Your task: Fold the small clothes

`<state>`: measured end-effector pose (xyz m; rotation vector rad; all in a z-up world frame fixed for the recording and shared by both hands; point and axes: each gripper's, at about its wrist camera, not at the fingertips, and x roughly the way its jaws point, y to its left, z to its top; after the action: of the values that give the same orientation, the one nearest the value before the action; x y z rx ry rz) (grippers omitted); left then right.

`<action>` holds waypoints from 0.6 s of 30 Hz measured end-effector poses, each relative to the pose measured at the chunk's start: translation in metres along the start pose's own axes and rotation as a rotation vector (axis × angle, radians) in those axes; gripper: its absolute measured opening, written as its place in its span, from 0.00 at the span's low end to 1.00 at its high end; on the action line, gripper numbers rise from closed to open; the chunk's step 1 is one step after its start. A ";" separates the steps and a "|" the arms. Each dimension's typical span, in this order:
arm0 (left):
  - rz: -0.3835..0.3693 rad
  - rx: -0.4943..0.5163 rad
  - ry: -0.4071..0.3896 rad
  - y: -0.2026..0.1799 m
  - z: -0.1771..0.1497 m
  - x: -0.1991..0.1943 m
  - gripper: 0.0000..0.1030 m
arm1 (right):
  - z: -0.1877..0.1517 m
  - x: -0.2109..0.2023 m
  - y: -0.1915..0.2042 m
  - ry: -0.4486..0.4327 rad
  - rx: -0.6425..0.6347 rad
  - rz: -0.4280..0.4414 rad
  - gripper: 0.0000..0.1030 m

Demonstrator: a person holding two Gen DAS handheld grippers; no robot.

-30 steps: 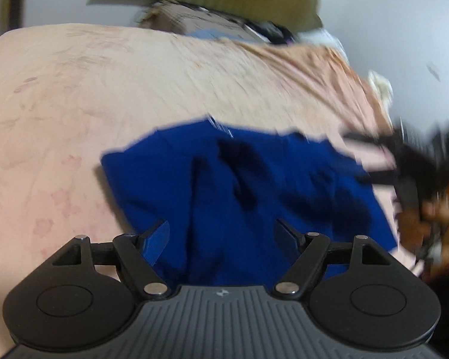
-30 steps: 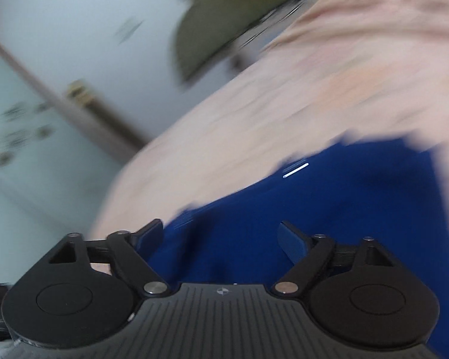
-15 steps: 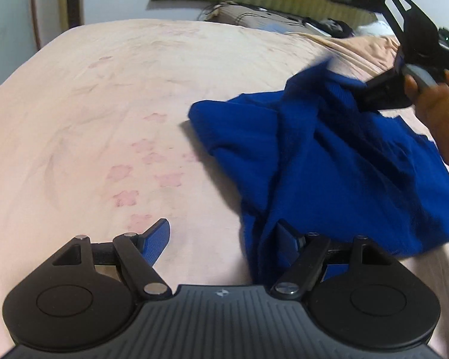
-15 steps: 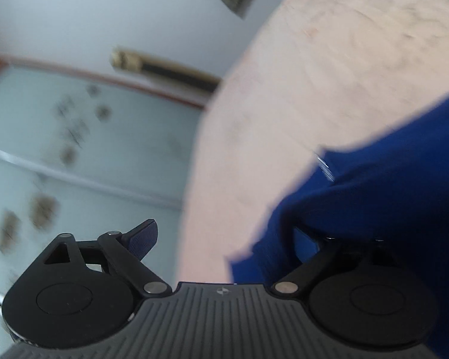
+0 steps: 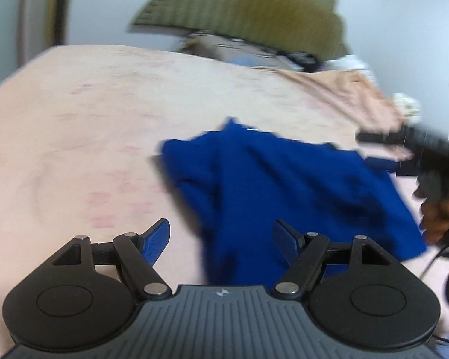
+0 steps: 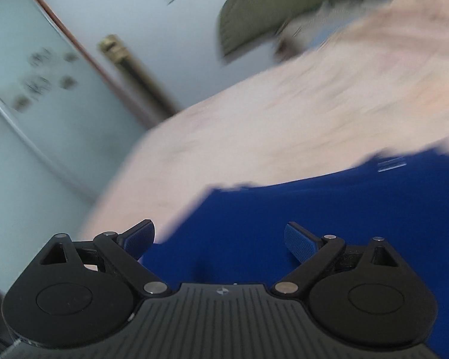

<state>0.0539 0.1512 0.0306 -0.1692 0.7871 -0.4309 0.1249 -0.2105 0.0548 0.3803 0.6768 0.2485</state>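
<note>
A dark blue garment (image 5: 287, 185) lies crumpled on a pink floral bedsheet (image 5: 89, 137). My left gripper (image 5: 221, 236) is open and empty, hovering over the garment's near left edge. My right gripper (image 6: 220, 240) is open and empty, just above the blue garment (image 6: 314, 218). In the left wrist view the right gripper (image 5: 383, 149) shows at the garment's far right edge, held by a hand. Both views are blurred by motion.
An olive pillow (image 5: 254, 12) and a pile of clothes (image 5: 245, 51) lie at the far end of the bed. A pale wall and a glass door (image 6: 24, 95) stand left of the bed in the right wrist view.
The right gripper has let go of the garment's edge, opened and come down; the cloth has dropped back onto the bed. The left gripper has shifted right over the garment.
</note>
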 end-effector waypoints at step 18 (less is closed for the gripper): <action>-0.046 -0.014 0.111 -0.016 -0.028 0.035 0.09 | -0.109 -0.101 -0.097 0.019 0.076 -0.332 0.18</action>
<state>0.0509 0.1216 -0.0070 -0.1783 0.8965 -0.4817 -0.0125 -0.3041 -0.0068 0.3320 0.7579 -0.0891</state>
